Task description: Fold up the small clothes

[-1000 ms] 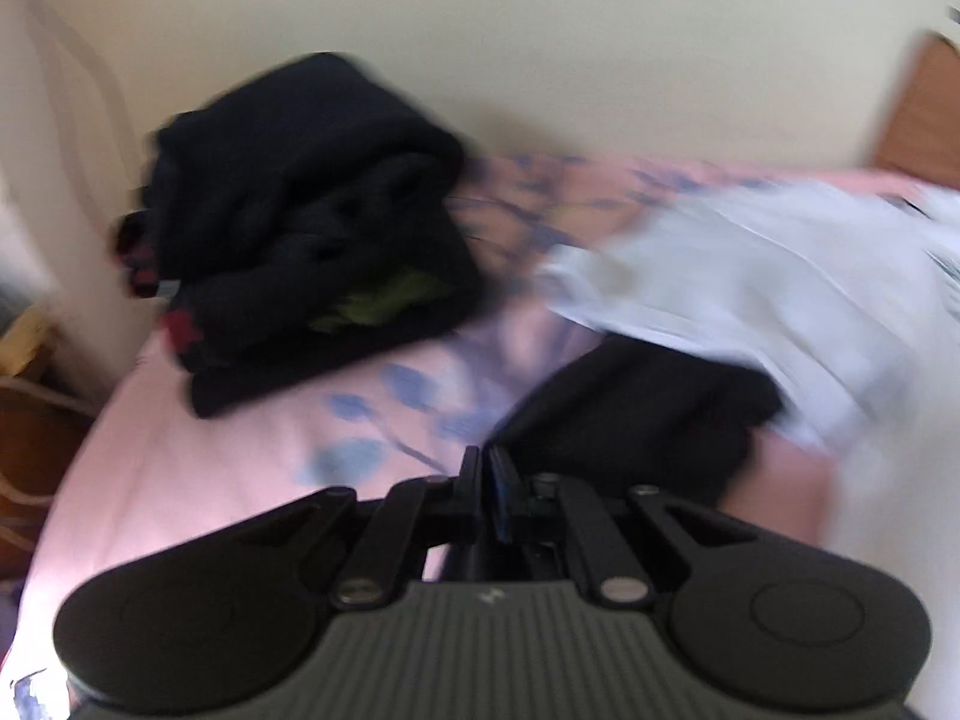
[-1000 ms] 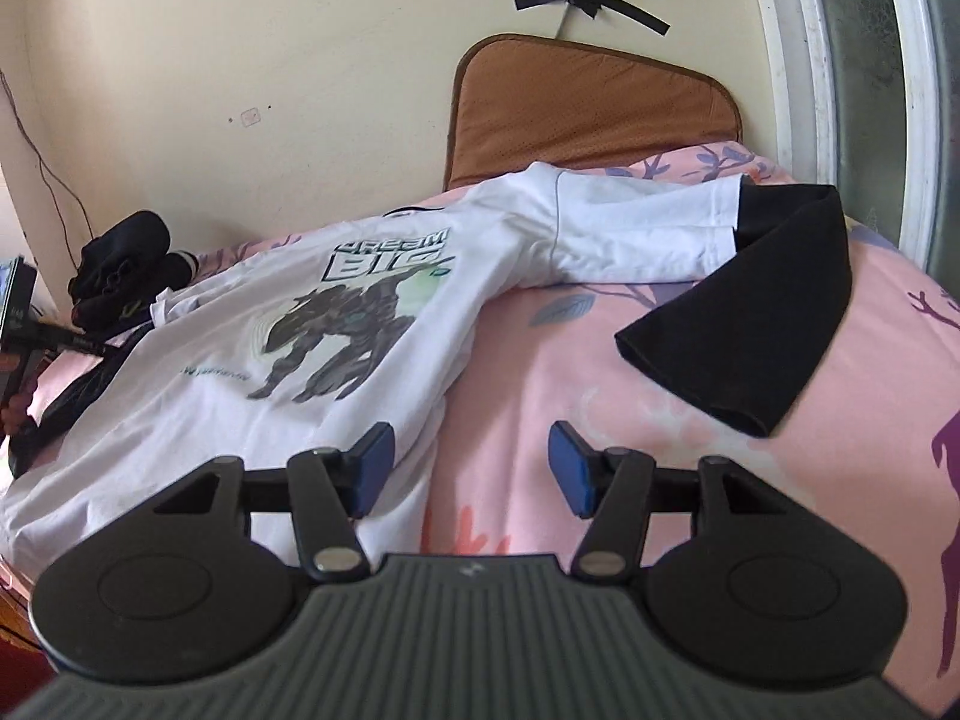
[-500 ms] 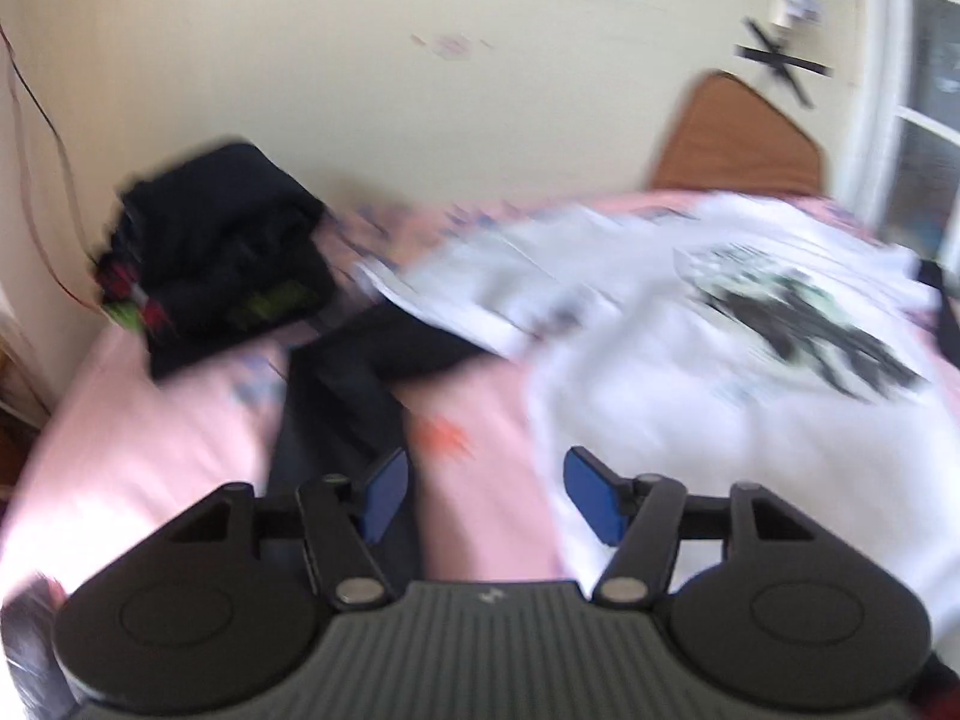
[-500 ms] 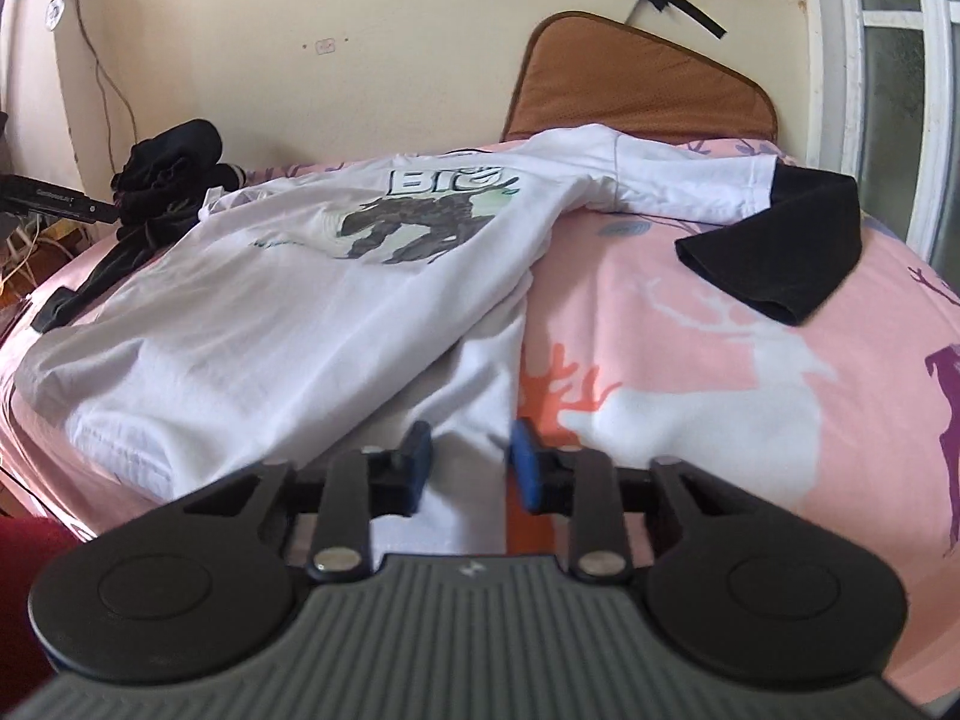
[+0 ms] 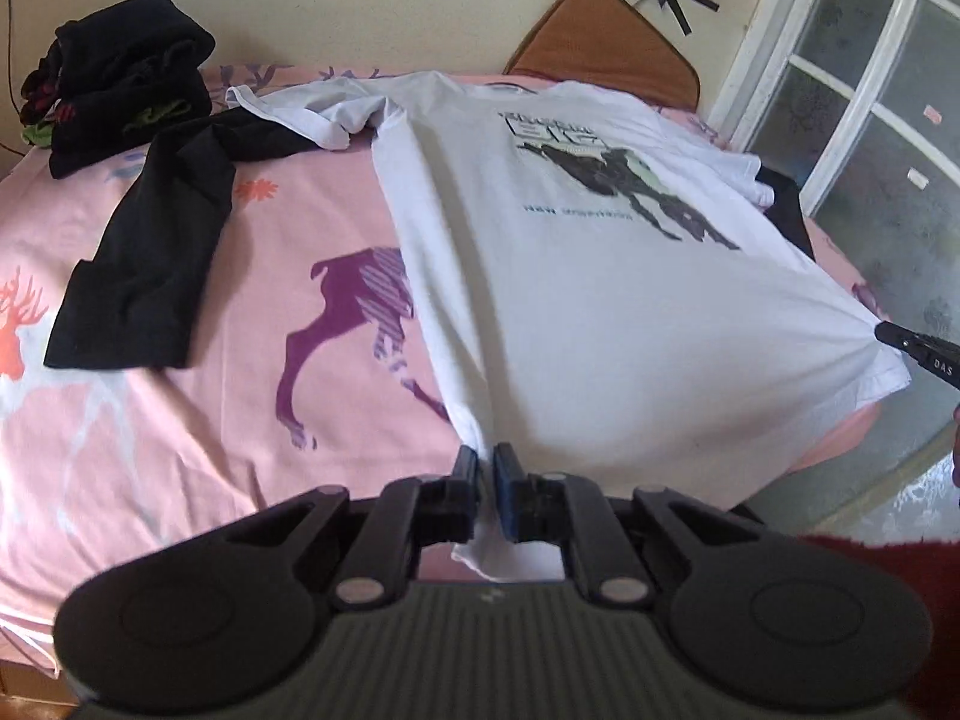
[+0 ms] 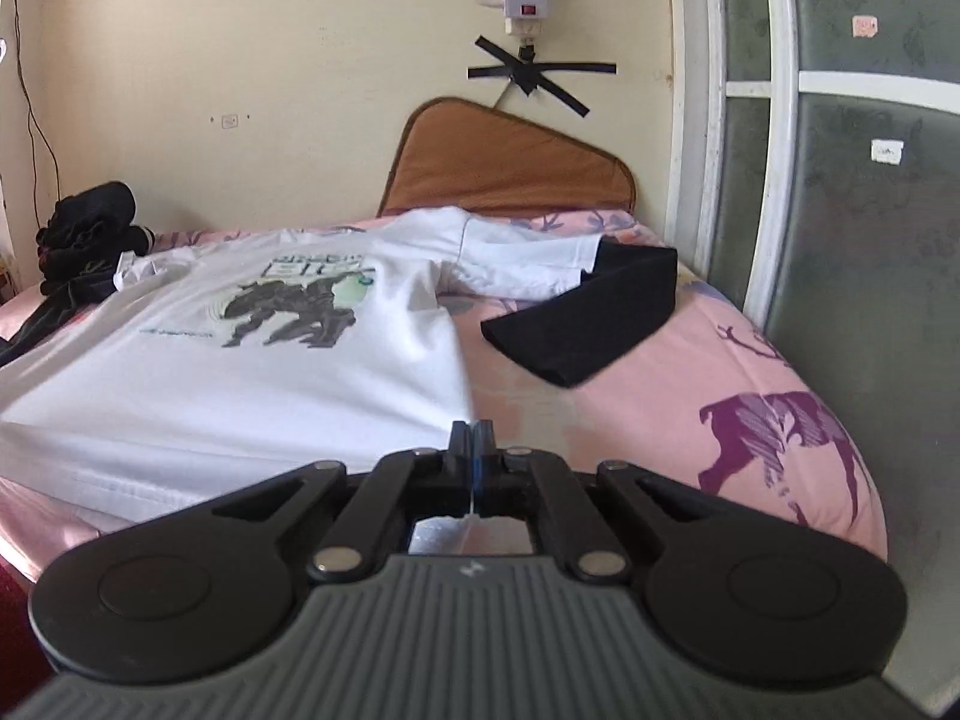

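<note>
The white shirt (image 5: pixel 558 300) lies lengthwise away from both grippers, collar far. The left gripper (image 5: pixel 486 468) and right gripper (image 6: pixel 473 438) each pinch one hem corner.

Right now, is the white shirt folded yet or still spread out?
Spread out. The white shirt lies flat on the bed, print up, both sleeves out; each claw grips a bottom corner.

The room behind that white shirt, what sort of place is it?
Most likely a home bedroom. The white shirt lies spread on a bed with a pink animal-print sheet, a brown cushion leans against the wall like a headboard, and a pile of dark clothes sits in the corner.
</note>
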A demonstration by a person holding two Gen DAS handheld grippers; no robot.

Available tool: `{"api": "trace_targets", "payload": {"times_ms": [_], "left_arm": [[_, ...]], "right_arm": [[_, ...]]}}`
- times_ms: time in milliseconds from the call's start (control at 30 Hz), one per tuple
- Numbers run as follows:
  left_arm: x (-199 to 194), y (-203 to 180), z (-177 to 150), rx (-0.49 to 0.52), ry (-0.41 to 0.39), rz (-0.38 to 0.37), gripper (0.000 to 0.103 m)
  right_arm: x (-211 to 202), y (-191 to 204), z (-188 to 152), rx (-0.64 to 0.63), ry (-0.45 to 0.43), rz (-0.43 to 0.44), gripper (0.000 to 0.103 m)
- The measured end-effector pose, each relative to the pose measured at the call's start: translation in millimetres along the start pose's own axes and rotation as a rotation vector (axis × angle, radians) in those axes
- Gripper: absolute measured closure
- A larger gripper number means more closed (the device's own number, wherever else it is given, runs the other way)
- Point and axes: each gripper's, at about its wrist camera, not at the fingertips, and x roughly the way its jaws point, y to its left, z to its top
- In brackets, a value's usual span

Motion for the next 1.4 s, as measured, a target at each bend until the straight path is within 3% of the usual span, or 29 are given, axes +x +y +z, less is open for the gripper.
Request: {"api": "trace_targets", "payload": {"times_ms": [67, 100, 167, 233, 333, 367, 400, 467, 500, 600, 733, 767, 800, 833, 867, 900, 1000, 1067, 1167, 1300, 1400], "left_arm": [[8, 1, -6, -0.006, 0.028, 0.062, 0.086], [10, 7, -6, -0.022, 0.045, 0.077, 0.083], [2, 25, -2, -0.082, 0.033, 0.064, 0.079], [-13, 35, 10, -0.103, -0.031, 0.101, 0.077], [-26, 40, 44, -0.095, -0.141, 0.149, 0.070], [-27, 33, 57, -0.085, -0.176, 0.143, 0.070], [-25, 29, 69, -0.072, -0.202, 0.133, 0.070], [-14, 17, 94, -0.034, -0.249, 0.097, 0.062], [-6, 11, 106, -0.014, -0.263, 0.075, 0.060], [29, -14, 143, 0.047, -0.285, 0.023, 0.056], [85, -36, 181, 0.090, -0.261, -0.031, 0.056], [99, -36, 185, 0.094, -0.250, -0.044, 0.056], [112, -36, 190, 0.089, -0.236, -0.051, 0.056], [125, -34, 194, 0.077, -0.217, -0.056, 0.056], [136, -31, 196, 0.060, -0.194, -0.059, 0.056], [147, -28, 198, 0.041, -0.172, -0.059, 0.056], [168, -16, 201, 0.012, -0.131, -0.036, 0.056], [175, -7, 202, -0.002, -0.124, -0.024, 0.056], [181, 1, 203, -0.026, -0.127, -0.028, 0.056], [186, 3, 200, -0.017, -0.161, -0.030, 0.053], [187, 0, 195, 0.010, -0.200, -0.037, 0.046]], "right_arm": [[20, 3, -9, -0.012, 0.108, 0.050, 0.099], [26, 2, -11, 0.000, 0.115, 0.046, 0.098], [24, -12, -3, 0.067, 0.072, 0.055, 0.094], [22, -33, 14, 0.183, -0.007, 0.063, 0.089], [28, -58, 37, 0.313, -0.100, 0.006, 0.069], [32, -64, 43, 0.340, -0.122, -0.021, 0.055], [39, -70, 48, 0.359, -0.139, -0.041, 0.048], [55, -77, 59, 0.359, -0.149, -0.054, 0.044], [64, -79, 63, 0.352, -0.150, -0.065, 0.038], [95, -90, 75, 0.344, -0.131, -0.096, 0.030], [133, -108, 80, 0.371, -0.051, -0.109, 0.029], [141, -107, 79, 0.353, -0.022, -0.118, 0.033], [150, -108, 75, 0.334, 0.012, -0.129, 0.069], [150, -108, 72, 0.318, -0.008, -0.173, 0.091], [149, -116, 72, 0.342, -0.005, -0.149, 0.100], [147, -125, 74, 0.387, -0.012, -0.140, 0.100], [124, -165, 101, 0.425, -0.136, -0.324, 0.100], [103, -192, 124, 0.478, -0.216, -0.383, 0.100], [82, -200, 161, 0.428, -0.284, -0.433, 0.100], [57, -175, 207, 0.352, -0.389, -0.373, 0.100], [52, -136, 242, 0.301, -0.416, -0.223, 0.100]]}}
